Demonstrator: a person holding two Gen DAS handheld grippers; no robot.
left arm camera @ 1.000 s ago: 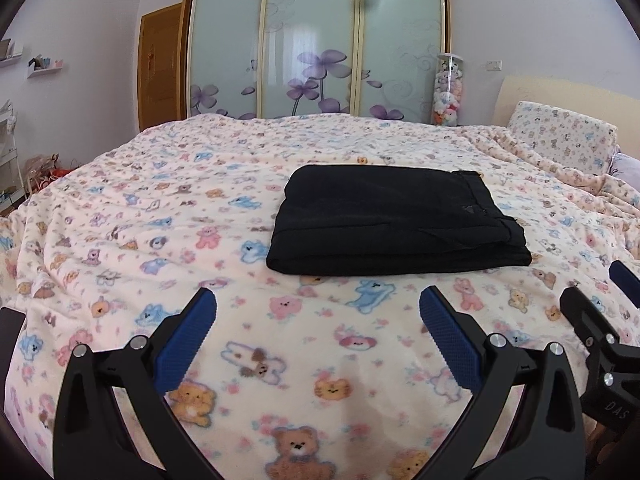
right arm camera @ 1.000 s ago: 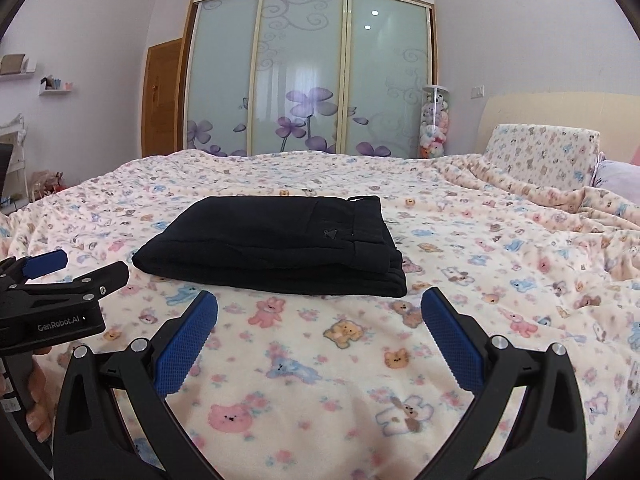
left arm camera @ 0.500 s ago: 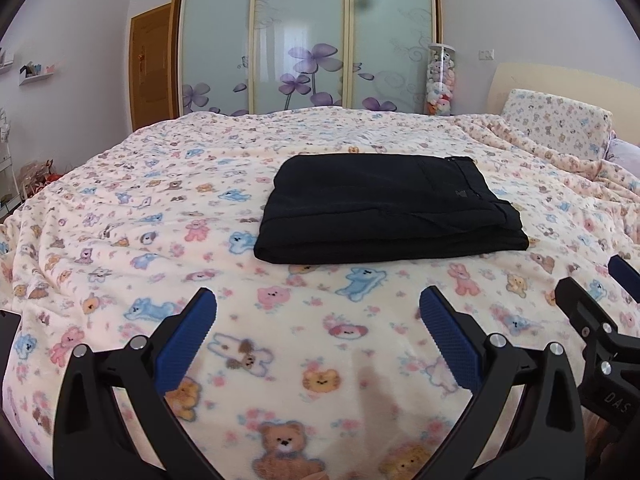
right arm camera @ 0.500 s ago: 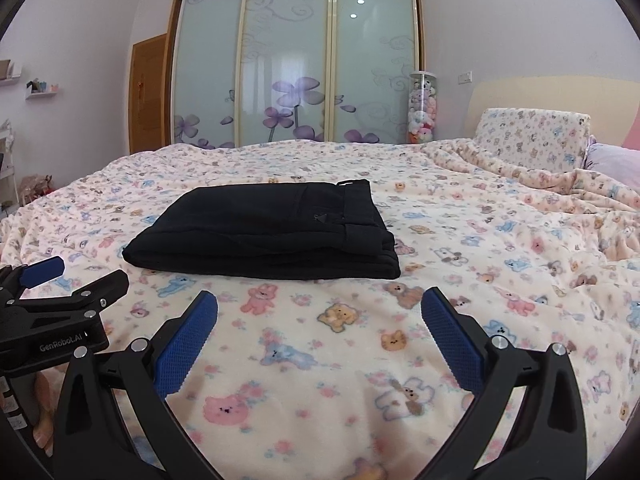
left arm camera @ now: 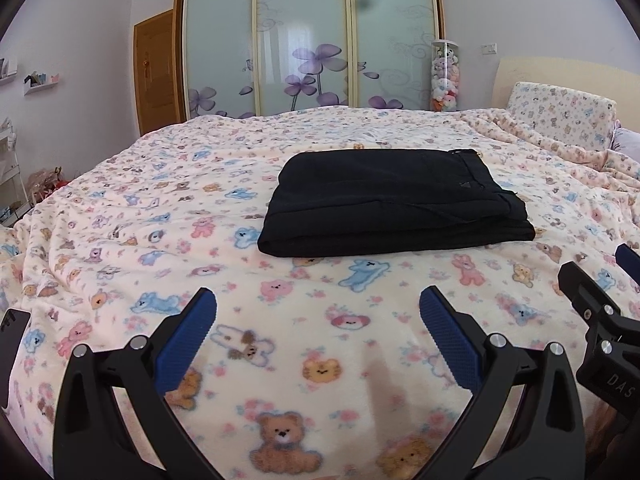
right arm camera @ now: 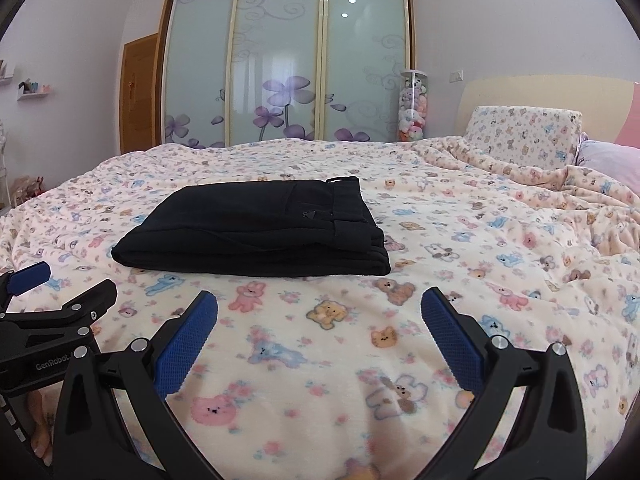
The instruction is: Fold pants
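Black pants [left arm camera: 394, 204] lie folded into a compact, layered rectangle near the middle of the bed [left arm camera: 120, 216], waistband toward the headboard end. The folding looks finished; at most a final smoothing of the top layer remains. The left gripper [left arm camera: 318, 316] and right gripper [right arm camera: 320, 314] hover near the bed's front edge, well short of the pants, fingers spread wide and holding nothing.
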